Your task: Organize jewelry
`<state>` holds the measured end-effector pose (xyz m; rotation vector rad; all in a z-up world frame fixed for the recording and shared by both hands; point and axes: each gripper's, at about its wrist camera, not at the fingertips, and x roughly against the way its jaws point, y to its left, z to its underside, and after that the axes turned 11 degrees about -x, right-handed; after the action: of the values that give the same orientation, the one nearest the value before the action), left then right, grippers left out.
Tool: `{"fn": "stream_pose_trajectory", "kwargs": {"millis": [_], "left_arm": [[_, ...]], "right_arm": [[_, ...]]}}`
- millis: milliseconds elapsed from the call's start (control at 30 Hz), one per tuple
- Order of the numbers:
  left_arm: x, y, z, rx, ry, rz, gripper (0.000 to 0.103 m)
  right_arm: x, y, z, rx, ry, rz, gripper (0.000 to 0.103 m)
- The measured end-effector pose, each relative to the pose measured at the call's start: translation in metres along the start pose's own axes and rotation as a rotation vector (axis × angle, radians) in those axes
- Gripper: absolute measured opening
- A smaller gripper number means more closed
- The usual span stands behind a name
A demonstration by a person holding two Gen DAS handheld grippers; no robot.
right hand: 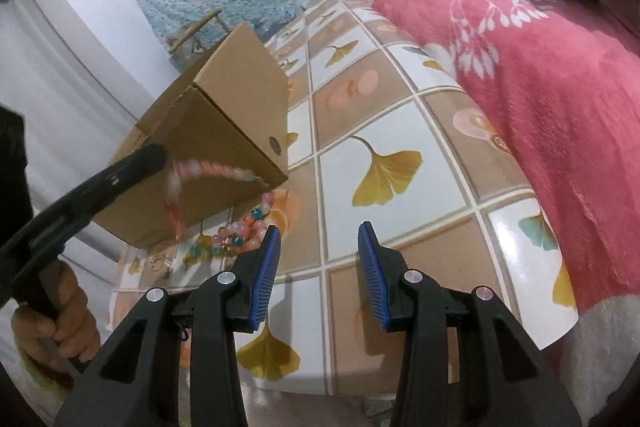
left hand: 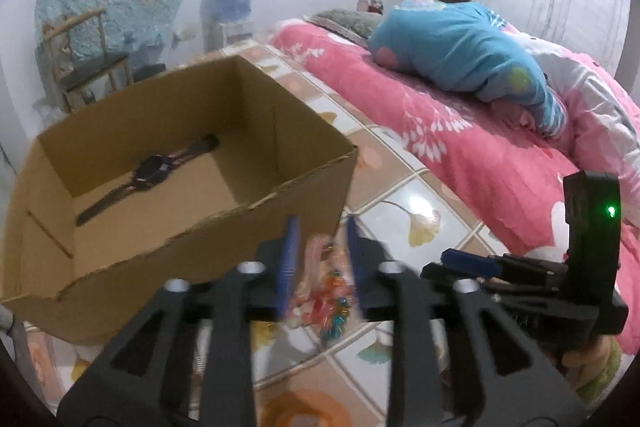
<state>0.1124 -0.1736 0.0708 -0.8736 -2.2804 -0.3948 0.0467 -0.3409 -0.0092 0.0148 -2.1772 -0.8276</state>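
Left gripper (left hand: 318, 247) near the box (left hand: 168, 163), its blue pads part-open with a blurred pink bead bracelet (right hand: 208, 171) between them, dangling in front of the box wall; cannot tell whether the pads press on it or have let go. Right gripper (right hand: 319, 259) half-open and empty, over the tiled mat (right hand: 400, 99) right of the box and beside the pink bedspread (right hand: 540, 67). More bead jewelry (right hand: 240, 235) heaped on the mat at the near box corner, just left of the right gripper, and a black watch (left hand: 154, 169) flat on the box floor.
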Motion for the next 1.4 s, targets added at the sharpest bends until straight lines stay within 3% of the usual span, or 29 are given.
{"fn": "stream_pose_trajectory", "kwargs": {"millis": [233,400,533,633,700,833,1000,1133,1267,1400], "left_arm": [[0.044,0.021,0.026,0.028,-0.027,-0.093,0.039],[0.066,0.042,0.066,0.055,0.053,-0.191,0.04],[0.072,0.058,0.103,0.121,0.12,-0.26,0.04],[0.068,0.07,0.127,0.177,0.168,-0.288,0.04],[0.065,0.075,0.136,0.199,0.176,-0.287,0.04],[0.059,0.078,0.144,0.192,0.159,-0.27,0.039],[0.05,0.073,0.146,0.171,0.129,-0.189,0.039],[0.043,0.07,0.143,0.158,0.108,-0.14,0.039],[0.04,0.07,0.138,0.137,0.087,-0.152,0.039],[0.034,0.069,0.13,0.119,0.08,-0.112,0.027]], "right_arm": [[-0.004,0.026,0.006,0.084,0.016,-0.012,0.04],[-0.002,0.053,0.021,0.175,0.027,-0.042,0.04],[-0.016,0.075,0.04,0.233,0.111,-0.072,0.04],[-0.036,0.1,0.058,0.274,0.222,-0.124,0.033],[-0.05,0.112,0.066,0.3,0.266,-0.107,0.027],[-0.074,0.118,0.066,0.293,0.31,-0.03,0.024],[-0.073,0.115,0.054,0.309,0.25,0.072,0.02],[-0.07,0.112,0.052,0.286,0.254,0.079,0.02],[-0.07,0.119,0.059,0.299,0.288,0.018,0.02],[-0.071,0.124,0.066,0.317,0.293,0.003,0.02]]}}
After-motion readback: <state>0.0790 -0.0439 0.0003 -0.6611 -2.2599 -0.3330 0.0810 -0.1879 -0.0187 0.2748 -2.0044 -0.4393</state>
